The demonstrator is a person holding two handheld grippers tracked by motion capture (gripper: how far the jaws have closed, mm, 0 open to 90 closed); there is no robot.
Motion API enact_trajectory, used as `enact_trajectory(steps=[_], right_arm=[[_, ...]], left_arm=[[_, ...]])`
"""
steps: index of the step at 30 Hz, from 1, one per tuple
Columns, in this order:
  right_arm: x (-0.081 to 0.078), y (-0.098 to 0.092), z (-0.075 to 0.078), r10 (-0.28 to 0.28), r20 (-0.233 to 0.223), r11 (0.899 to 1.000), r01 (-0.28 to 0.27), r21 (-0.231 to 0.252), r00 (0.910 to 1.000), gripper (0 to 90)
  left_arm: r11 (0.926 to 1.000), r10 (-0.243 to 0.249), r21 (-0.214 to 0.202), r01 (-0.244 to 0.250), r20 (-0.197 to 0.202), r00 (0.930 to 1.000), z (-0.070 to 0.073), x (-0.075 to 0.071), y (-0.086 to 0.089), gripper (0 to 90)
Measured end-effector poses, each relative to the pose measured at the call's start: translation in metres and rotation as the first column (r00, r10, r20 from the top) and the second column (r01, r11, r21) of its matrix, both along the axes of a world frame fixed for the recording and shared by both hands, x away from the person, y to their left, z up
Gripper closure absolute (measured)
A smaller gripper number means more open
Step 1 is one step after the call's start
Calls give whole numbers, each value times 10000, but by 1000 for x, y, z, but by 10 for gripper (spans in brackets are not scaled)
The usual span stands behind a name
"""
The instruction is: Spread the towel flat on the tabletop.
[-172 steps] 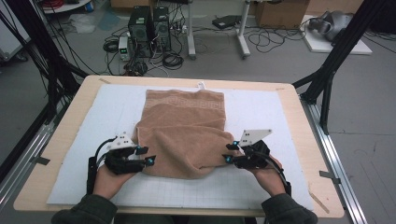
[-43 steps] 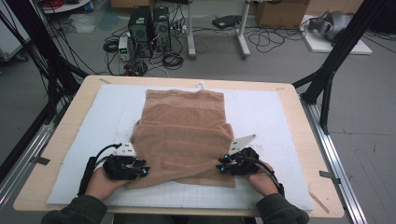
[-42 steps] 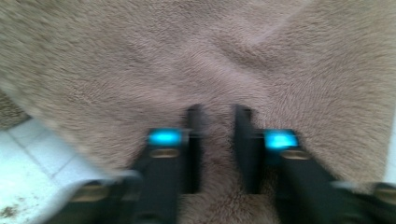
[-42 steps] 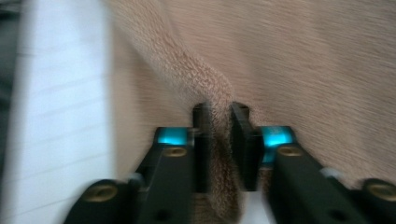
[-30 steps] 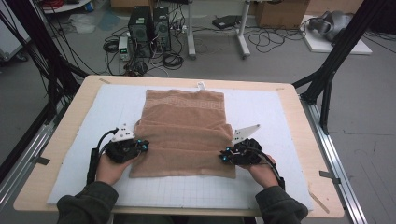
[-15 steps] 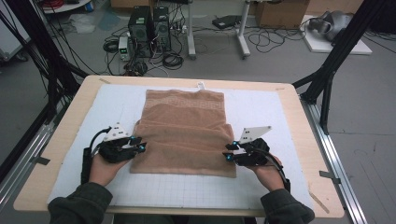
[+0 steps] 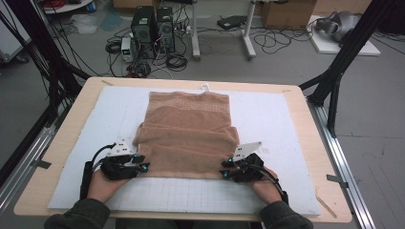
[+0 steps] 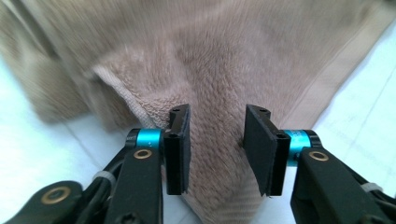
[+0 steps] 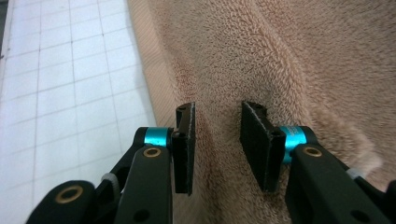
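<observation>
A tan terry-cloth towel (image 7: 187, 134), folded over on itself, lies on the white gridded mat (image 7: 267, 119) in the middle of the counter (image 7: 57, 157), its near fold towards the person's edge. The left gripper (image 7: 138, 167) sits at the towel's near left corner and the right gripper (image 7: 225, 171) at its near right corner; both sets of jaws have just been opening and now stand spread, cloth between them but unpinched. The towel looks soft, light and limp, apt to sag and slide, so the hemmed corners offer the best hold. How many layers lie beneath is hidden, and the left gripper view is blurred at its edges.
</observation>
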State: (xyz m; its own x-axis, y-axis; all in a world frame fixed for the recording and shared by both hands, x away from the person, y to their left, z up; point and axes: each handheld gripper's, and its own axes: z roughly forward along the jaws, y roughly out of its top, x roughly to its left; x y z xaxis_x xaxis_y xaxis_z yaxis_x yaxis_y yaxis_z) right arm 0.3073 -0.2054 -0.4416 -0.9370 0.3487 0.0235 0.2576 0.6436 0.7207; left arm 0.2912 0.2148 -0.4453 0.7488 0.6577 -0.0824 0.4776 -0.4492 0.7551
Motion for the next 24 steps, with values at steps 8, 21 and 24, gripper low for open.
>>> enact_trajectory(steps=[8, 21, 24], right_arm=[[-2, 3, 0, 165, -111, 9997, -167, -165, 9998, 858], [-59, -8, 52, 1554, -55, 9820, -1539, 1097, 9878, 863], [-75, -14, 64, 1640, -69, 9685, -1597, 1910, 9864, 731]], left_arm=[[9999, 106, 116, -110, 322, 9994, 1, -7, -3, 855], [9910, -861, -945, 946, 897, 9922, 63, -91, 14, 852], [9870, -1042, -1117, 1156, 1027, 9892, 70, -107, 16, 716]])
